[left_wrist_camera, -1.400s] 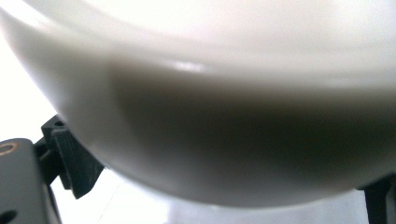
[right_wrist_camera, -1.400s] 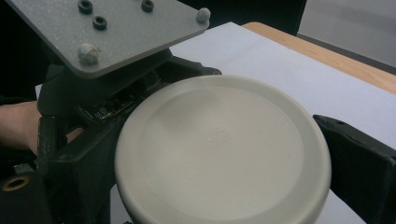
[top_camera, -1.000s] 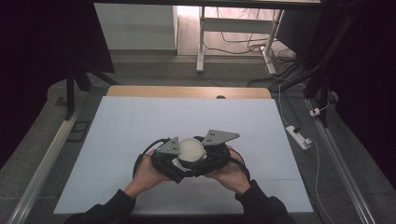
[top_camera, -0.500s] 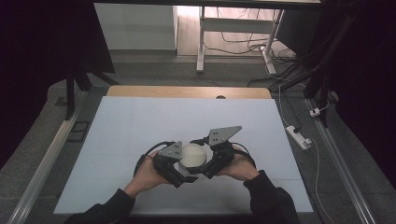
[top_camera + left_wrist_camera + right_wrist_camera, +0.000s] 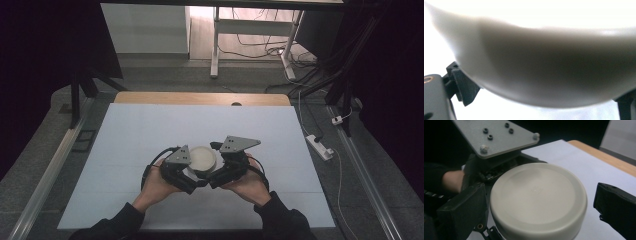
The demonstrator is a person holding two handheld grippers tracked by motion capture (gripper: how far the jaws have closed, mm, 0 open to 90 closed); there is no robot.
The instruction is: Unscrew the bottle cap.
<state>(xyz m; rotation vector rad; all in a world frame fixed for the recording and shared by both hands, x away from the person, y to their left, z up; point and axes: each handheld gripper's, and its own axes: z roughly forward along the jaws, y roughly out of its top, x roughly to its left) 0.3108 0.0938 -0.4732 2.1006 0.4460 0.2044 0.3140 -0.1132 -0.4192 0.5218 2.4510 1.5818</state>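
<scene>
item: round off-white plastic container with a smooth matte lid point(image 5: 203, 158) — low, squat, edges rounded, flat top facing upward; circular outline, so no long axis across the table. location: near middle of the pale grey-white table sheet point(image 5: 150, 130), between the two tongs. left black two-jaw gripper point(image 5: 192, 176) — grey three-cornered metal plate on top, jaws set either side of the container's curved wall, apparently clenched on it. right black two-jaw gripper point(image 5: 534, 202) — jaws spread, one against the container's side, the other standing apart; released. light wooden table edge point(image 5: 200, 98) at the far side.
</scene>
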